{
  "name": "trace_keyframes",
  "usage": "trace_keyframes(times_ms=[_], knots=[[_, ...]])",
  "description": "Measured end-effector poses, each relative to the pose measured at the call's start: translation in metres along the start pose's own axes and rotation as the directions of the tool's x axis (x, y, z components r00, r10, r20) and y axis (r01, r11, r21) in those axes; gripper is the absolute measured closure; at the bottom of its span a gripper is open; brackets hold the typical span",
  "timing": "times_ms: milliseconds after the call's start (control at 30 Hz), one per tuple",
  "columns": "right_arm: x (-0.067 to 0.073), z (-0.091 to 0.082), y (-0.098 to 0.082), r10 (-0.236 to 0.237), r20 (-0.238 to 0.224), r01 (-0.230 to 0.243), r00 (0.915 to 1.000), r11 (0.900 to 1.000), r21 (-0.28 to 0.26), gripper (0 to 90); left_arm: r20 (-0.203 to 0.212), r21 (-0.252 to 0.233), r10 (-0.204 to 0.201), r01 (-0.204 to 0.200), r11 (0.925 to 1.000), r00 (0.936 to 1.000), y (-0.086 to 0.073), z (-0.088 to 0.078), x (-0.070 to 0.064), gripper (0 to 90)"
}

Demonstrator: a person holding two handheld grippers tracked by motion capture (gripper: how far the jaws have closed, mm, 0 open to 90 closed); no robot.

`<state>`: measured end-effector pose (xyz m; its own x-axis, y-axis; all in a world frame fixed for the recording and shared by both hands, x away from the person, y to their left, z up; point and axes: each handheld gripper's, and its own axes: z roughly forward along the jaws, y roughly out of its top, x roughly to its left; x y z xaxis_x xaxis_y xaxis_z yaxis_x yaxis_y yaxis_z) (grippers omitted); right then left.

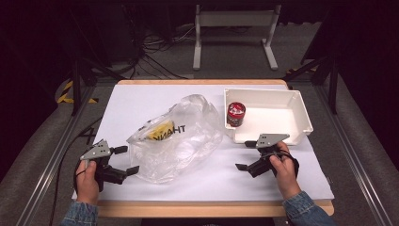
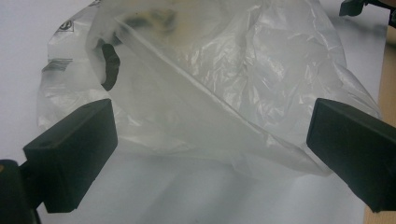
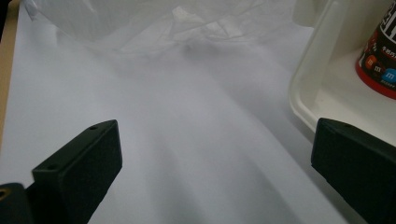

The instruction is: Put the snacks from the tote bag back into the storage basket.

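Now, scene: a clear plastic bag lies crumpled on the white table sheet, left of centre, with something yellow inside near its far left side.
Bag position: near edge just ahead of the left gripper; its right flank sits close beside the white bin without clearly touching it.
Bin contents: one red can, upright in the near-left corner.
Left gripper: jaws spread wide, holding nothing; in the left gripper view the bag's loose hem lies between and just past the jaw tips, no contact visible.
Right gripper: right gripper also wide apart and empty, hovering over bare sheet between bag and bin; bin rim and can sit to one side in its view.
Likely step: left gripper taking hold of the bag's near edge.
How to do it well: go in low, take a single layer of film at the hem, close fully before lifting; thin plastic slips and bunches.
Risk: pinching both layers would keep the mouth closed.
Right gripper's role: probably to catch the opposite lip.
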<state>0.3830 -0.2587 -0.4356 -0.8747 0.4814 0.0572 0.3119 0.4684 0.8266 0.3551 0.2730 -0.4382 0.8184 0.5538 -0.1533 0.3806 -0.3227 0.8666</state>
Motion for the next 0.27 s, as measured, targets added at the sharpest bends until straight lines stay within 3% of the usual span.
trace_keyframes(times_ms=[267], knots=[[-0.0044,0.0004,-0.0087,0.003,0.003,-0.003,1.0,0.999,-0.033,1.7,0.0,0.015,0.014,-0.014,0.9998,0.9999,-0.0033,0.01,-0.0011,2.6]])
